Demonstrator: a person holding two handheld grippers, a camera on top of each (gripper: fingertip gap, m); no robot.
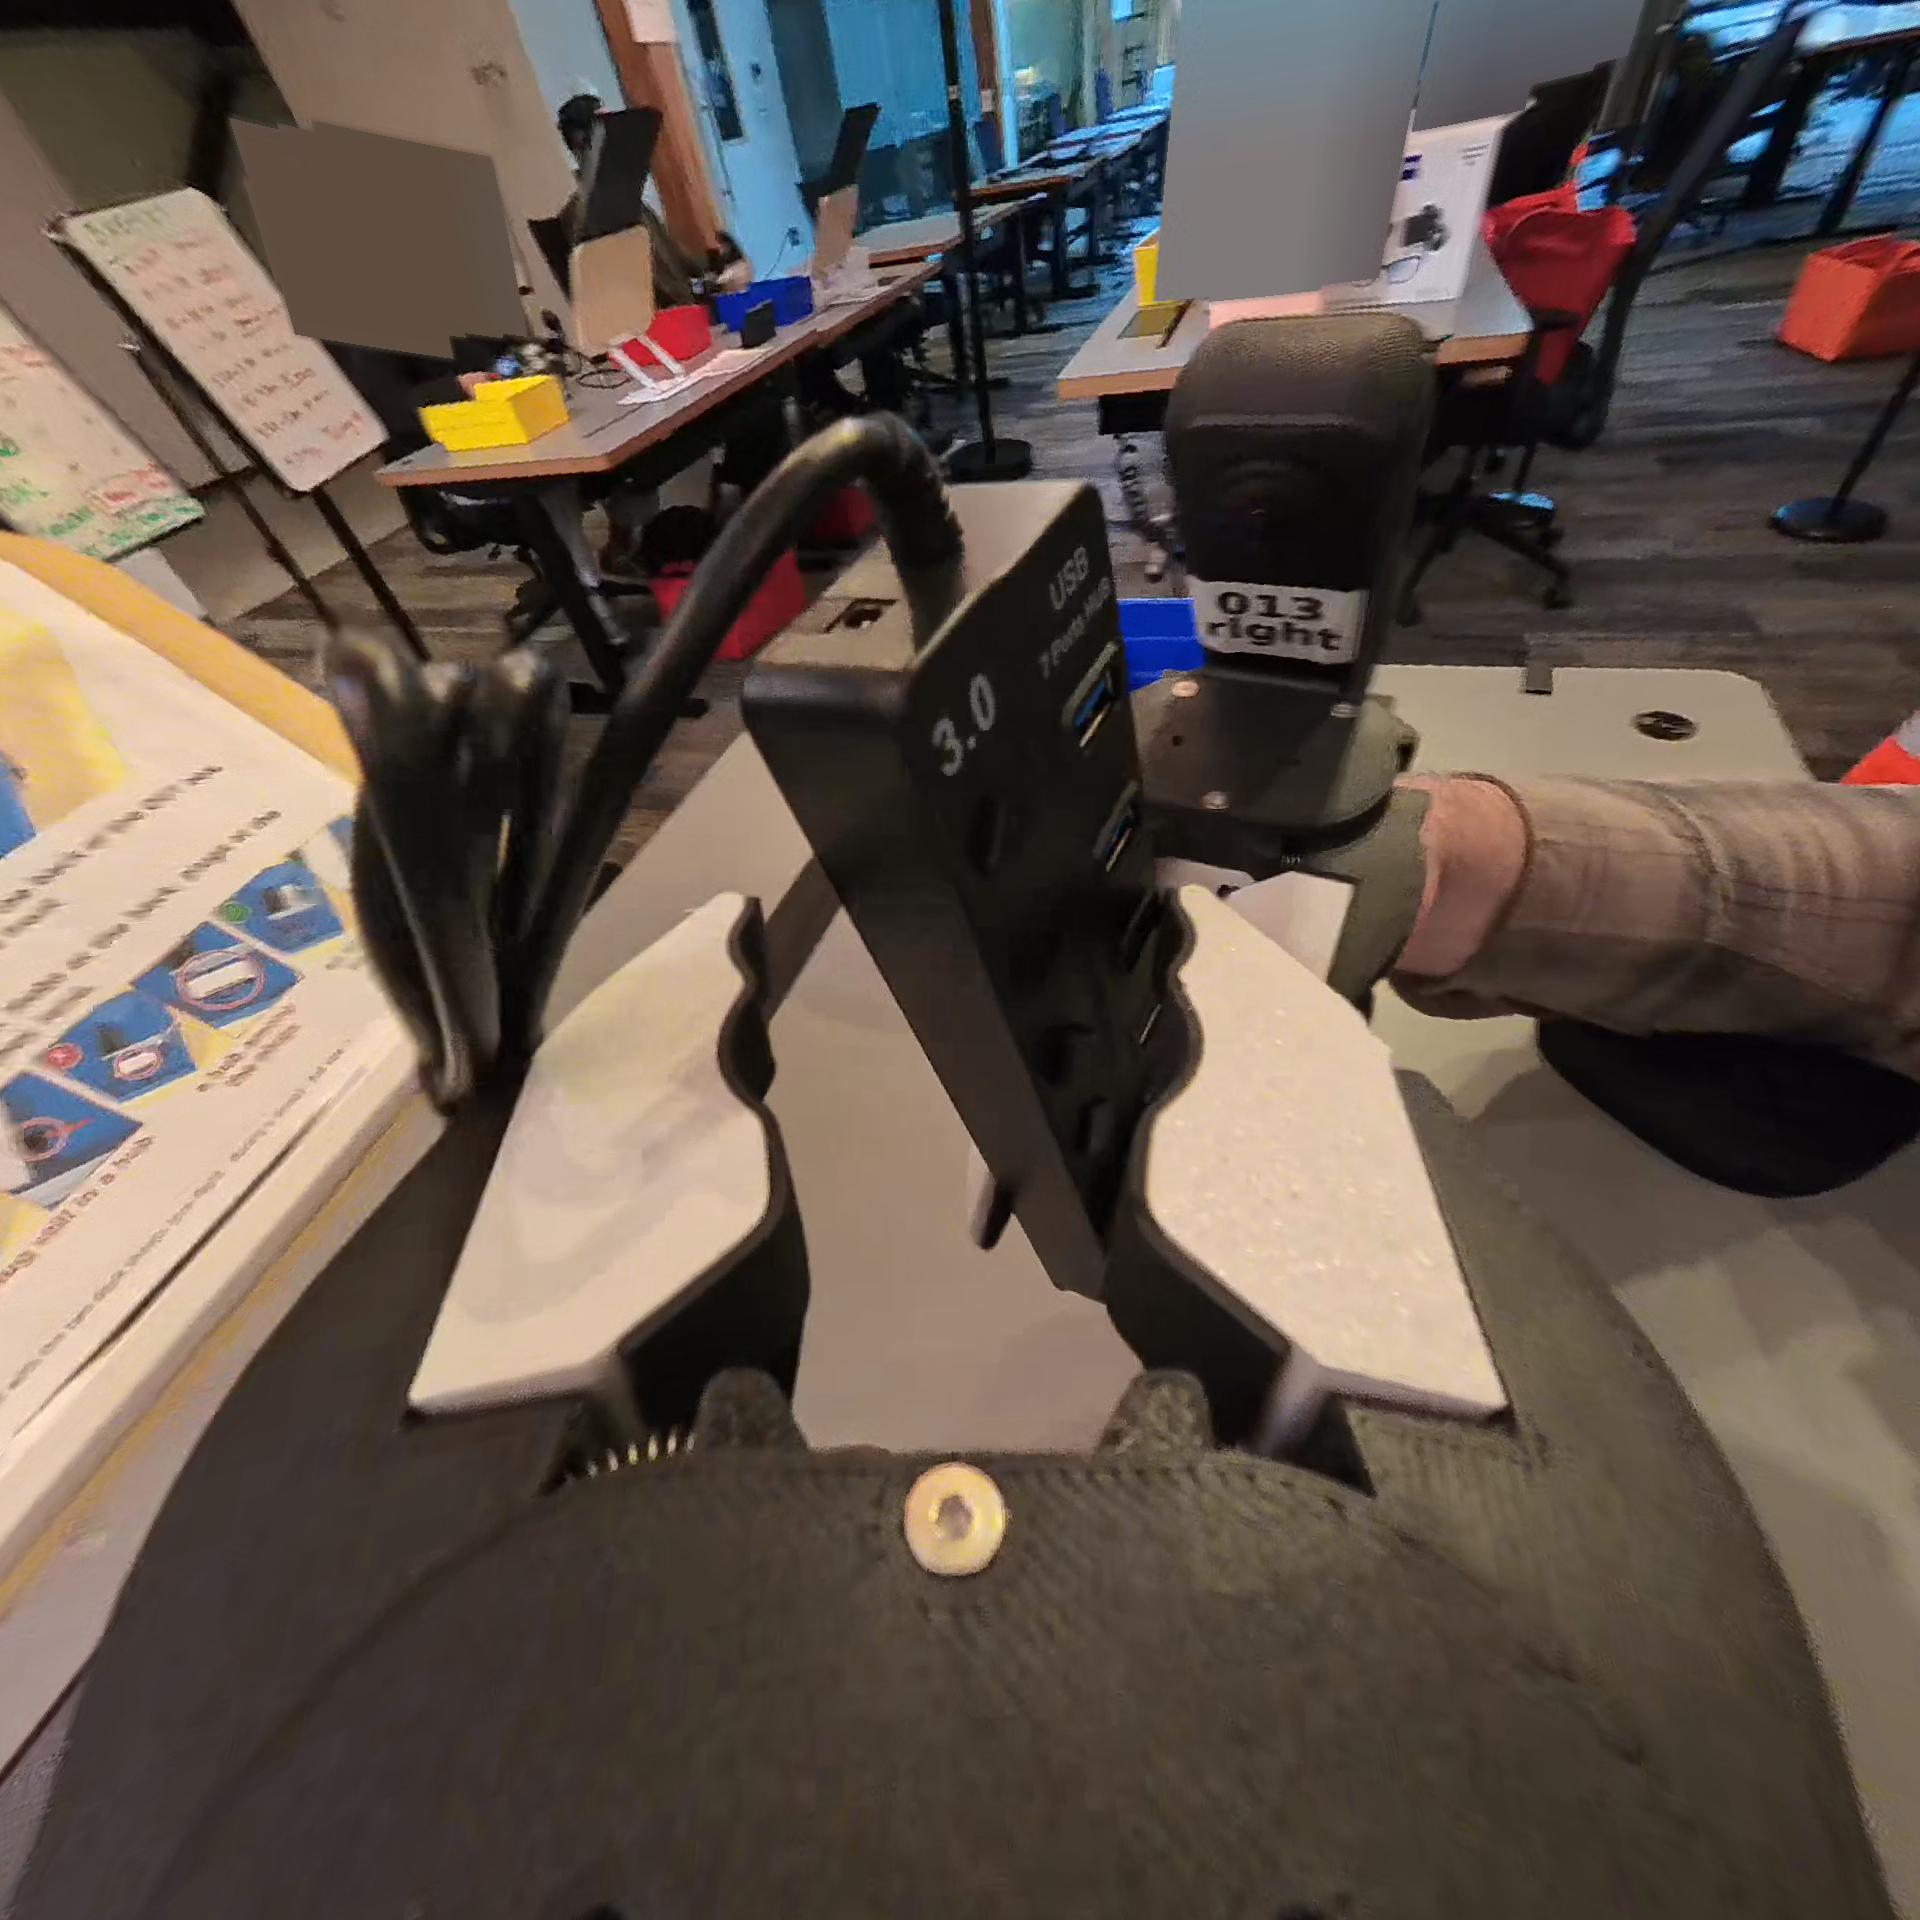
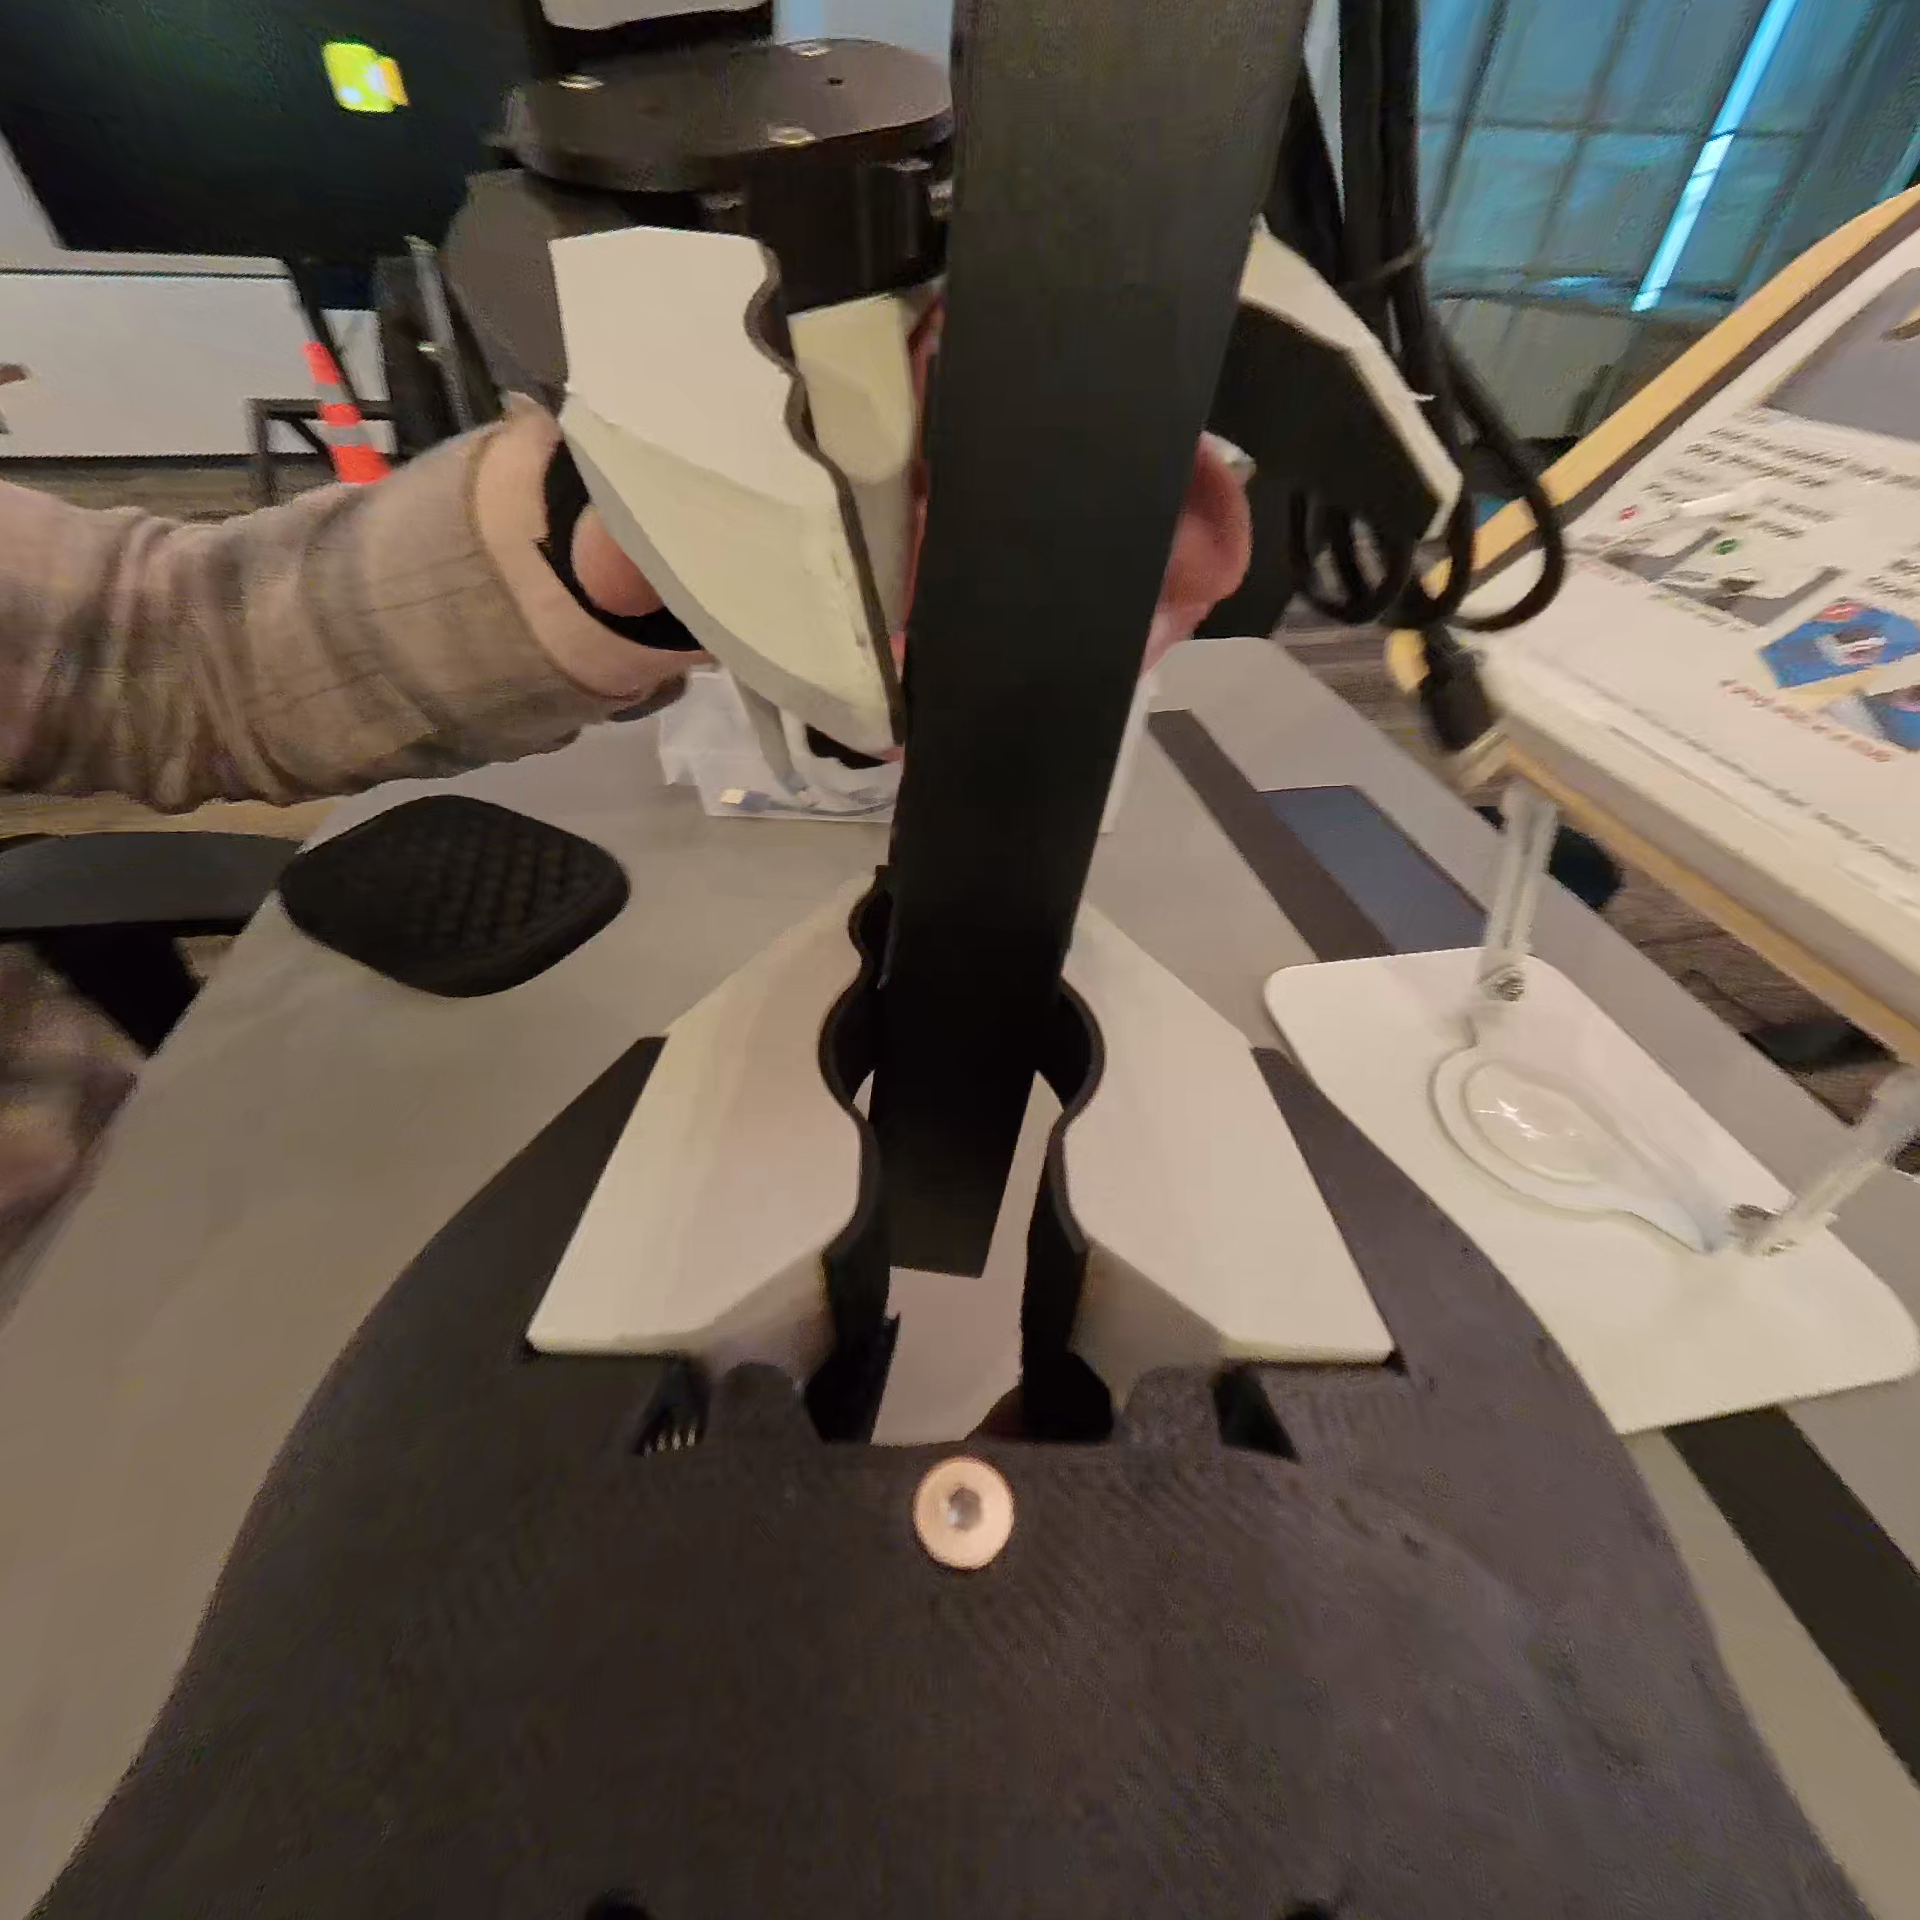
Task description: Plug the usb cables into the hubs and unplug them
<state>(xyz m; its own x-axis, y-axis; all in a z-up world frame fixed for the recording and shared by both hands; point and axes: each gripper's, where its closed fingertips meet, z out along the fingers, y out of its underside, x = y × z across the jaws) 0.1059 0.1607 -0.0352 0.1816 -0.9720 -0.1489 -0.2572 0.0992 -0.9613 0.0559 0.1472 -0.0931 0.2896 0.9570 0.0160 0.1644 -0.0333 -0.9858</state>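
Above grey table in office with desks: both grippers clamp black hub; instruction board left

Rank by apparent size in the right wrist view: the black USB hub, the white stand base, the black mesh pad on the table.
1. USB hub, largest, though it sits very close to the camera, so its real size is unsure.
2. White stand base.
3. Black mesh pad, smallest in the picture, though it lies farther off.
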